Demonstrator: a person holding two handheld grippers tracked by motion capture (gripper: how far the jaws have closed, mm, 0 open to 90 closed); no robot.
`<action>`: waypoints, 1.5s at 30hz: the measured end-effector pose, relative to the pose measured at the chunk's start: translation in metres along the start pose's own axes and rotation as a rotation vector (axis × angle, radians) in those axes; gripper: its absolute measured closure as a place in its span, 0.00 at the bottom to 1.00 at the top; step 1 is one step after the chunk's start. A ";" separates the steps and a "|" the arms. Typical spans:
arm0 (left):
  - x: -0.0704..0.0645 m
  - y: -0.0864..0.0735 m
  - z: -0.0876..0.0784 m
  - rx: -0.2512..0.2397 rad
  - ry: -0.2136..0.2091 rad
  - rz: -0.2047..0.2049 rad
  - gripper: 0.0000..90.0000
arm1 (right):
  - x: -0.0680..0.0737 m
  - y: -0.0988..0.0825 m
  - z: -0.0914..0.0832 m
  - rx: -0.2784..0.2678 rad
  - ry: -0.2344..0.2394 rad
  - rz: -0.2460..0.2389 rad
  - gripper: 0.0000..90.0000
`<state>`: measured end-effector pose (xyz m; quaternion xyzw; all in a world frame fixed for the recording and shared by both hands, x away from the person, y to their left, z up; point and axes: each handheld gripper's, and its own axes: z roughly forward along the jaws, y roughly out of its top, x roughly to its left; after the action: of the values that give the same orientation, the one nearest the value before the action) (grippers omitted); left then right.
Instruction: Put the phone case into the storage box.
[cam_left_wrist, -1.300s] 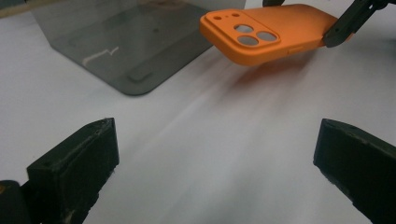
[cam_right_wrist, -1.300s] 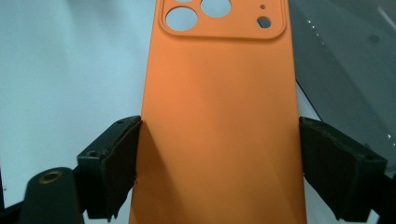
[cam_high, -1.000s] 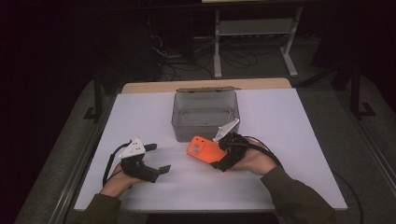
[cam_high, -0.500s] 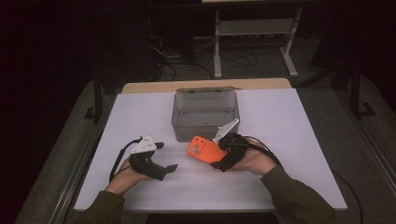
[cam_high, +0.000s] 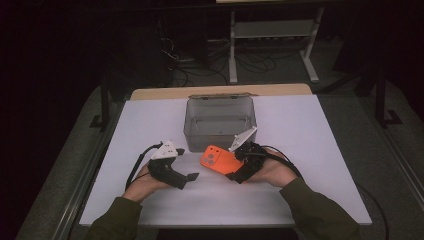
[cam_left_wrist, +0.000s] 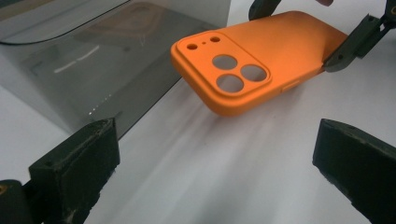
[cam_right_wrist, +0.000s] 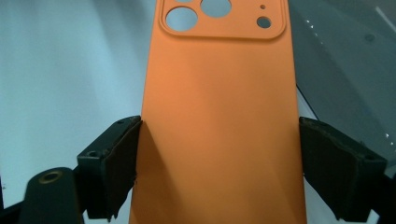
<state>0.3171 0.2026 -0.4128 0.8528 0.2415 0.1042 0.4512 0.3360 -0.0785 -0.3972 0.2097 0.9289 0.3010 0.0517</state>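
Our left gripper (cam_high: 189, 178) hangs wide and empty over the bench (cam_high: 320, 145), the orange phone case (cam_high: 218, 159) just ahead of it. Our right gripper (cam_high: 235, 168) clamps that case by its long edges, the clear bin (cam_high: 220, 120) just beyond.

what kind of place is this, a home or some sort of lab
Most likely a lab or workshop set up for recording. A white table stands in a dark room, loose cables lie on the floor behind it, and a metal stand is at the back.
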 end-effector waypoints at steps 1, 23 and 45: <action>0.000 0.001 0.001 -0.002 0.000 -0.004 0.00 | 0.000 0.000 0.000 0.001 0.001 0.000 0.17; -0.006 0.008 0.015 -0.023 -0.002 0.047 0.00 | -0.001 -0.001 -0.002 -0.001 -0.004 0.003 0.17; -0.014 0.009 0.014 -0.006 0.031 0.187 0.00 | 0.000 -0.001 0.000 0.002 -0.006 0.001 0.17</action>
<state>0.3136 0.1818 -0.4131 0.8684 0.1676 0.1597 0.4385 0.3358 -0.0790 -0.3975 0.2110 0.9290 0.2993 0.0540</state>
